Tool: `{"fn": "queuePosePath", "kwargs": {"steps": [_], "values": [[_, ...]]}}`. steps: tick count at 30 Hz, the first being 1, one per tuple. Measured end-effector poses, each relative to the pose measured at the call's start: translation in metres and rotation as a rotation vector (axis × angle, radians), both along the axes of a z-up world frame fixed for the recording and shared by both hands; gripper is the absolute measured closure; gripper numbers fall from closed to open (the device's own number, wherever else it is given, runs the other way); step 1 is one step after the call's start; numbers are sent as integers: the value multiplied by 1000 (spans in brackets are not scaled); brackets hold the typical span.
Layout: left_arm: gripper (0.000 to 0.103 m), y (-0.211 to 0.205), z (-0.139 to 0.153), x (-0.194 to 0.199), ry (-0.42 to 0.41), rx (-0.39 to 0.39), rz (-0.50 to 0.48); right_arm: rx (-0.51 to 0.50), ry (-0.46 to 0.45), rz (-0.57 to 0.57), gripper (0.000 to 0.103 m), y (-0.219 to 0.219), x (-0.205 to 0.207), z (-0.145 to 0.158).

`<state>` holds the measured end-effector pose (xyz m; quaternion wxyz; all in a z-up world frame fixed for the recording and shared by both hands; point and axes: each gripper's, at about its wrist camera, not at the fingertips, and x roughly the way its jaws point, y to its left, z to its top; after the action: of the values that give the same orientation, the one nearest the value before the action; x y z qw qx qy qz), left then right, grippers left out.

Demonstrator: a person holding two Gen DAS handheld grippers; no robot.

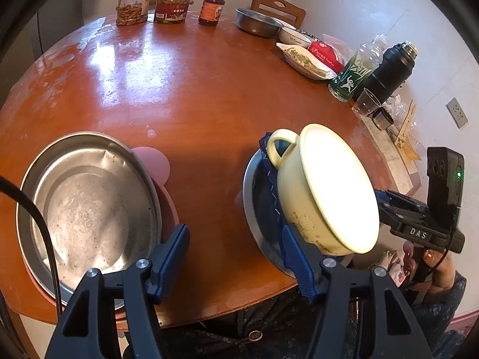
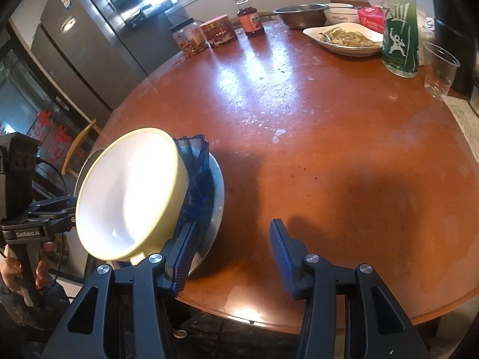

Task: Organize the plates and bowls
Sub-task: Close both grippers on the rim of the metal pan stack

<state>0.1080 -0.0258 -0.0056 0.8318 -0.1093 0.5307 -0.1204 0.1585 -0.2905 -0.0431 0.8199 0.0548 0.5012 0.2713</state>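
Yellow bowl, likely light, rigid, slick plastic, sits tilted on steel plate at bench near edge; both grippers' jaws apart, gripping nothing; best grasped by its rim.

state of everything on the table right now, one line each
yellow bowl: empty, tipped up on edge over steel plate
steel tray: empty, flat on pink plate
white dish: holds food
clear cup: upright, empty
sauce bottle: upright, capped
left hand-held gripper: open, nothing between
right hand-held gripper: open, nothing between
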Motion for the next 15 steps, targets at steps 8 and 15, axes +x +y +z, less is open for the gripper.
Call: {"fn": "queuePosePath", "kwargs": {"steps": [8, 15], "values": [[40, -11, -1, 4, 0, -2, -29, -8, -8, 50, 71, -2, 6, 5], [40, -16, -2, 10, 2, -10, -35, -33, -4, 71, 74, -7, 8, 9]]}}
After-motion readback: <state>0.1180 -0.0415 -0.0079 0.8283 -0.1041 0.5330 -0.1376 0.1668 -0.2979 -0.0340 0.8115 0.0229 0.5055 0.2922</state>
